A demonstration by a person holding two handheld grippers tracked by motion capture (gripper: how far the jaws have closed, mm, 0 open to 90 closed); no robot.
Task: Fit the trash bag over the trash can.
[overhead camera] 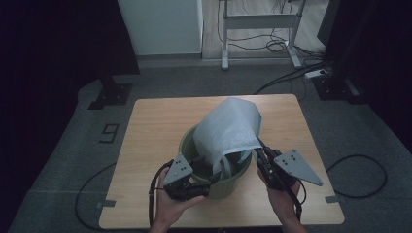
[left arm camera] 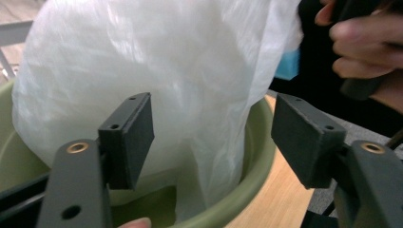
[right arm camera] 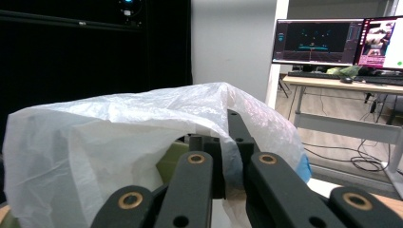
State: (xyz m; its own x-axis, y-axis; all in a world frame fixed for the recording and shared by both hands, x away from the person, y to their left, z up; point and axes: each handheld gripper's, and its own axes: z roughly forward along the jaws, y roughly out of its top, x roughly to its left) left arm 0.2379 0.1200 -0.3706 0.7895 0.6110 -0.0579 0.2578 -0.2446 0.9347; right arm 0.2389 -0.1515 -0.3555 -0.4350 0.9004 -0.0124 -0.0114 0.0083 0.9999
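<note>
Lining the green bin point(overhead camera: 221, 187) with a white plastic bag point(overhead camera: 231, 128).
We hold the bag's rim clamped in the right tool point(right arm camera: 229, 142); the left tool point(left arm camera: 214, 137) stands apart at the bin's edge. The film is light, limp and slippery; we grip its hem.

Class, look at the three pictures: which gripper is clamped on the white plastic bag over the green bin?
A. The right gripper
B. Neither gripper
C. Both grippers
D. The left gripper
A: the right gripper has its jaws shut on the bag, while the left gripper stands open before the bin.
</note>
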